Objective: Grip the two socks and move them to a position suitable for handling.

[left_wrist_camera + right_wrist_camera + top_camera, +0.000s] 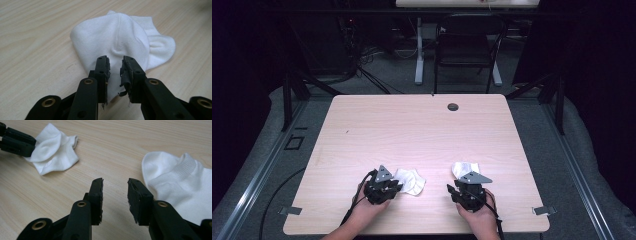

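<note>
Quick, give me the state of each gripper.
Left gripper: open, jaws either side of a white sock, not clamped.
Right gripper: open, holding nothing; the other sock lies beside it.

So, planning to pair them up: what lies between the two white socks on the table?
Bare wood: in the high view nothing lies between the left sock and the right sock, just table.

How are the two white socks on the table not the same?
The left sock is bunched into a rounded heap, while the right sock lies flatter with its ribbed cuff showing. The left gripper has its jaws over the left sock; the right gripper sits beside the right sock, jaws over bare table. Both are short white socks.
</note>
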A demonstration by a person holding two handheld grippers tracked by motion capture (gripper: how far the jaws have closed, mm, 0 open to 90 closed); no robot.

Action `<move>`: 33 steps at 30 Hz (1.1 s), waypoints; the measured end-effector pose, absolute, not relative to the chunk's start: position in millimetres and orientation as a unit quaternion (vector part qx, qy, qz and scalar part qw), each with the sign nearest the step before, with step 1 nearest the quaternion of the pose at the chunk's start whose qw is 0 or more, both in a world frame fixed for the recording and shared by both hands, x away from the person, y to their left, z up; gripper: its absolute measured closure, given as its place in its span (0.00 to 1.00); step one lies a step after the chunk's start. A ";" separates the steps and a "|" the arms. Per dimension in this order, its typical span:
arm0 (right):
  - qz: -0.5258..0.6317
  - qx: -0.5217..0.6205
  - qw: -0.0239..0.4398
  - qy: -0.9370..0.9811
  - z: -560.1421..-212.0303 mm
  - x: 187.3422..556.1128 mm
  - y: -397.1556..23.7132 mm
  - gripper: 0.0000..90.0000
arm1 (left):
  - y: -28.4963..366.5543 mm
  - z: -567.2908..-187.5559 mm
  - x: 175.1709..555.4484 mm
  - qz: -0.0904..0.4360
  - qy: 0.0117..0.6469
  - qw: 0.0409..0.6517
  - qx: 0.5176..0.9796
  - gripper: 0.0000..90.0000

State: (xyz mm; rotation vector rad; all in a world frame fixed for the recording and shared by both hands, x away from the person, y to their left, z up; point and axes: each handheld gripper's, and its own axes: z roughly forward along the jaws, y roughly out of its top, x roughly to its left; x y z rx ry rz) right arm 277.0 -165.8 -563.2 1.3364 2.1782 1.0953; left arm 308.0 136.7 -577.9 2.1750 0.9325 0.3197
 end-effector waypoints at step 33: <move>0.390 0.507 0.239 0.730 -549.1 287.9 -201.6 0.79 | 138.5 -567.4 284.9 0.101 0.360 0.402 0.836 0.74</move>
